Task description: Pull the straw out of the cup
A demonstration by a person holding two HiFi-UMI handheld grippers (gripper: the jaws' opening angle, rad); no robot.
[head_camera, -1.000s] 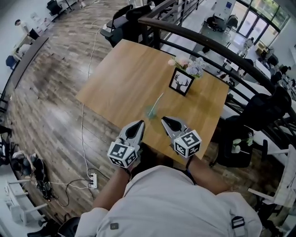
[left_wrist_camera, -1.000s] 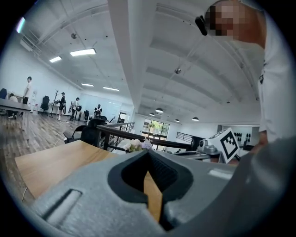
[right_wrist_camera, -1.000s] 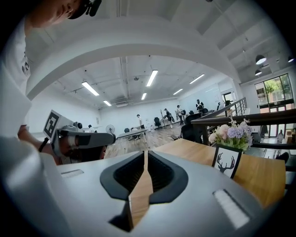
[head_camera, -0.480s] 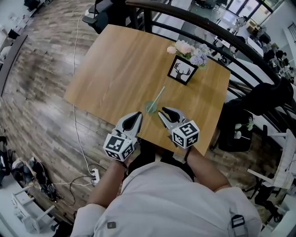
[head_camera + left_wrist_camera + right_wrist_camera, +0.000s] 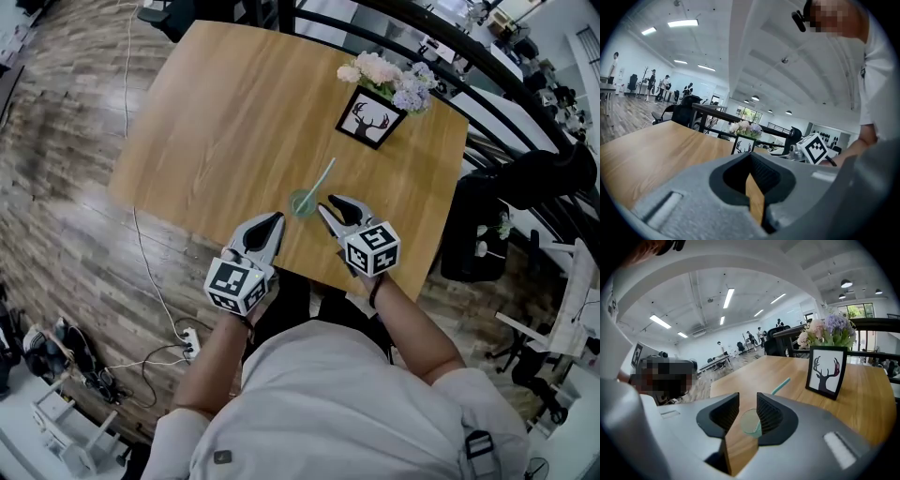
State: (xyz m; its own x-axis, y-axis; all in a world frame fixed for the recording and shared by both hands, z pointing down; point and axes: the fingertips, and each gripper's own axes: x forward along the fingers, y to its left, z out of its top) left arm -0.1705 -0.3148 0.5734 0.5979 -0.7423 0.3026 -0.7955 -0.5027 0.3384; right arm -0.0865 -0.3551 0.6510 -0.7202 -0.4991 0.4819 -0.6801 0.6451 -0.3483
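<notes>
Your right gripper [image 5: 327,203] has its jaws opening wide, pressing on nothing. The cup [image 5: 302,203] stands just off its tips at 9 o'clock, with the straw [image 5: 321,178] in it, leaning toward 1 o'clock. Your left gripper [image 5: 275,219], at 7 o'clock of the cup, has its jaws together and empty. Both are at the near edge of the table [image 5: 216,122]. Further out at 1 o'clock stands a deer picture [image 5: 371,118], with flowers [image 5: 384,73] behind it.

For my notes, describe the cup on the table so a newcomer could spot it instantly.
Start at the wooden table. Near its edge closest to the person stands a small, pale green, see-through cup. It alone holds a slanted teal straw, unlike the framed deer picture farther back.
</notes>
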